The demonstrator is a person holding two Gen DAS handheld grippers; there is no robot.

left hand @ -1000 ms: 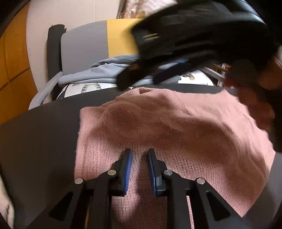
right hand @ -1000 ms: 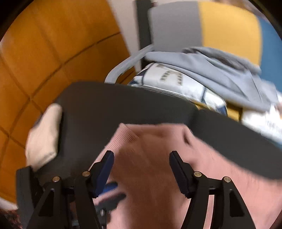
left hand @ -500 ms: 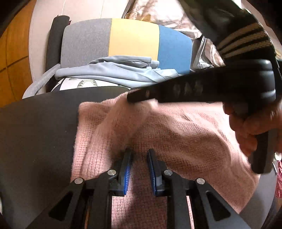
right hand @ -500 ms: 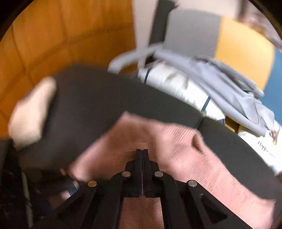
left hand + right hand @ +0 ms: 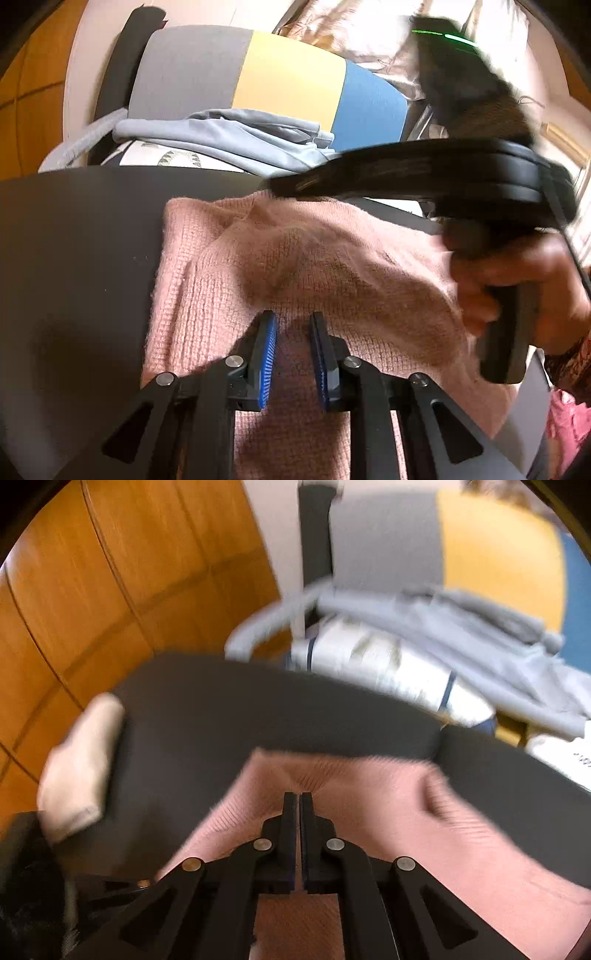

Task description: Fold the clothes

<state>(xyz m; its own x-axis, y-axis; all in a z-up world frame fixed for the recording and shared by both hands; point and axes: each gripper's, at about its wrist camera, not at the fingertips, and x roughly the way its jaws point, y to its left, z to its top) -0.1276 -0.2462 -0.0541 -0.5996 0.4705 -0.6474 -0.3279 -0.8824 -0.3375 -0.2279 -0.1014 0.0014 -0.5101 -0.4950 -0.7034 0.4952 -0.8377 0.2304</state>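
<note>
Two grippers on one pink sweater (image 5: 332, 266), laid on the dark surface (image 5: 74, 258).
Right gripper (image 5: 298, 797) jaws clenched on a sweater fold, knit puckering at the tips. Left gripper (image 5: 293, 325) jaws parted, resting on the near part, no fabric pinched. Chair (image 5: 280, 88) with grey clothes (image 5: 236, 136) at far side.

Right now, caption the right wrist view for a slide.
Right gripper pinching a fold of pink sweater on the dark table.
</note>
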